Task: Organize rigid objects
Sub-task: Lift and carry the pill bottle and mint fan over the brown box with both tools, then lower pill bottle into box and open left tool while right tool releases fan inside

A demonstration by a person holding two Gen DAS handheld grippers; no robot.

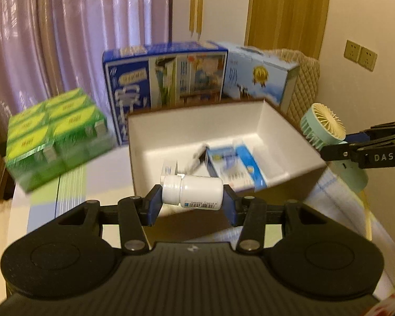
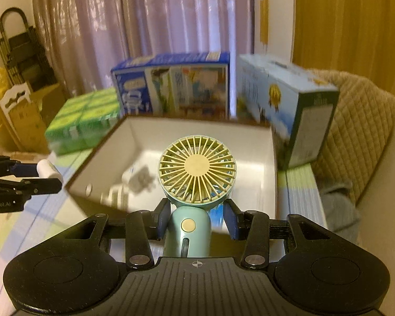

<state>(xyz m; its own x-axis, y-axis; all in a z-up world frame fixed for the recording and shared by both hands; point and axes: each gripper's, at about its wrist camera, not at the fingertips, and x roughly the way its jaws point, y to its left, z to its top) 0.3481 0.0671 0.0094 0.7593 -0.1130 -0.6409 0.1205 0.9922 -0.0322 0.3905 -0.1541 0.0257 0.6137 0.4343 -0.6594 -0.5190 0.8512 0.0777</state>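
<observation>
Two hand-held grippers, both loaded. Left hand-held gripper (image 1: 192, 201) is clamped on a white pill bottle (image 1: 194, 191), bottle lying sideways between the blue pads, cap toward the left pad, barcode label on the underside; it hangs just in front of the near wall of the open white box (image 1: 271, 129), clear of the worktop (image 1: 73, 184). Right hand-held gripper (image 2: 196, 217) is clamped on the handle of a mint handheld fan (image 2: 197, 169), fan upright, cream grille facing the camera, head in front of the box's near rim; left pad touches the handle, right pad's contact is hard to make out. In the left wrist view the fan (image 1: 326, 123) and the right unit's fingers (image 1: 355, 152) sit past the right side of the box. Box stands mid-worktop and holds a blue-and-white carton (image 1: 237, 166), a smaller white carton (image 1: 169, 169) and a dark pen-like item (image 1: 197, 158), blurred. Along the far edge of the worktop: a dark blue printed carton (image 1: 166, 76) and, to its right, a light blue carton (image 1: 260, 76), both just behind the box. Green shrink-wrapped multipack (image 1: 58, 137) toward the far left corner. Both views motion-blurred. Curtain (image 1: 65, 26) behind, quilted chair back (image 2: 363, 121) off the far right corner.
</observation>
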